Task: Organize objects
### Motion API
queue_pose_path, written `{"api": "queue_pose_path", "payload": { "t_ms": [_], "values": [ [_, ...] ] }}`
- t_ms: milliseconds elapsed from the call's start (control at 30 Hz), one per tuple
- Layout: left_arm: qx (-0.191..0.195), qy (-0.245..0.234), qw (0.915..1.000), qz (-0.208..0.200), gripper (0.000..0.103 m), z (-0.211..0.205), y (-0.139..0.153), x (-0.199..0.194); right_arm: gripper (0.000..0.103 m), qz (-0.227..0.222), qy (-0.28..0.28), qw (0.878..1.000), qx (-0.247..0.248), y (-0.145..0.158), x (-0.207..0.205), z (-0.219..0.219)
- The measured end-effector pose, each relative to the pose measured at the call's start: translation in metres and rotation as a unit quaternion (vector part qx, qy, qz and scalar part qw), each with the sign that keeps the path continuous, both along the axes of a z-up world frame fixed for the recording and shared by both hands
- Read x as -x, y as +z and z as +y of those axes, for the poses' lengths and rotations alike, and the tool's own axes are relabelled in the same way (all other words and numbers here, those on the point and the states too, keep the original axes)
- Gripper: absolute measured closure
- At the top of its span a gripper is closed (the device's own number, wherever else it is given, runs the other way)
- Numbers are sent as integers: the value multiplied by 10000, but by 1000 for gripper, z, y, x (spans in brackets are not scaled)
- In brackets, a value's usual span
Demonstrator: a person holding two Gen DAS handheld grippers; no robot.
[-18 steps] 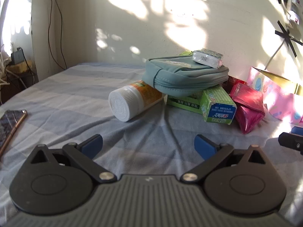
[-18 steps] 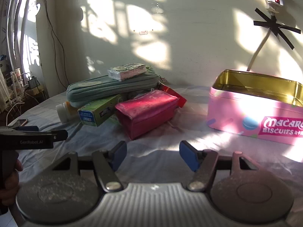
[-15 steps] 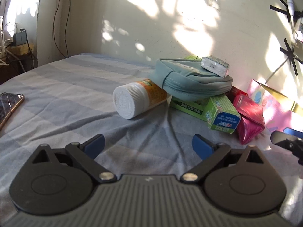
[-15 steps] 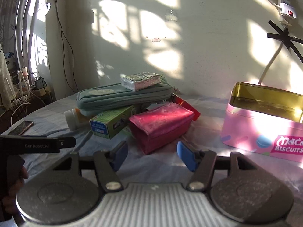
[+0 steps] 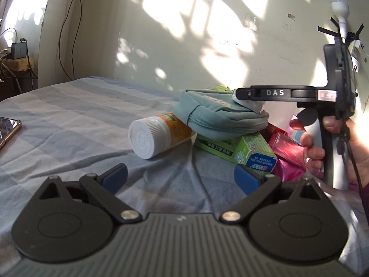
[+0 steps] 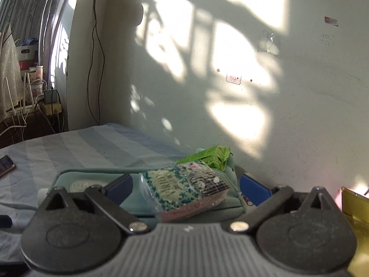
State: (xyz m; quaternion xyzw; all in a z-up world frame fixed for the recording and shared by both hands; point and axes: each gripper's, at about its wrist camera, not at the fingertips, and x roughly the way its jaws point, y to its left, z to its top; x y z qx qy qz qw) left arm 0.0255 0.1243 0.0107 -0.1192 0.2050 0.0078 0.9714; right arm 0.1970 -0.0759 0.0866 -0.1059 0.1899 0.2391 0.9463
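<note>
The little wrapped packet [image 6: 184,189] lies on top of the soft green pouch [image 6: 147,180], at the very top of the pile on the bed. A moment ago my right gripper [image 6: 185,188] was back from the pile and I could see the whole heap and the pink tin. Now it has come in close, and the packet sits right between its two blue pads. The pads are wide apart and do not press on the packet yet. So I think this is the first thing I take, and the next job is to squeeze it gently.

Under the pouch I see a white bottle [image 5: 156,136] lying on its side and a green box [image 5: 244,149], with a shiny pink bag [image 5: 288,157] beside it. The gold edge of the tin [image 6: 355,205] peeks in at the right of the right view.

My left gripper [image 5: 180,176] has moved closer too, but it holds nothing. Its jaws are wide, and it hangs low over the striped sheet [image 5: 76,124], tipped a bit down. A hand [image 5: 322,143] holds the right tool, which reaches level over the pouch.
</note>
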Motion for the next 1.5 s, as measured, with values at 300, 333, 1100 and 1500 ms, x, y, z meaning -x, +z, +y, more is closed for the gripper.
{"api": "queue_pose_path", "payload": {
  "t_ms": [300,333,1100,1500],
  "values": [
    [1,-27,9999,106,3,0,-2,-2,18,370,15,9980,-508,-6,14,-18],
    [12,-18,9999,140,3,1,-2,-3,18,285,17,9983,-503,-4,26,-23],
    [371,-2920,9481,1200,20,-120,21,-3,4,1054,-770,9913,-147,-56,210,-137],
    [298,-3391,9259,1636,47,-172,19,-17,20,901,-853,9916,-361,-56,212,-152]
  ]
}}
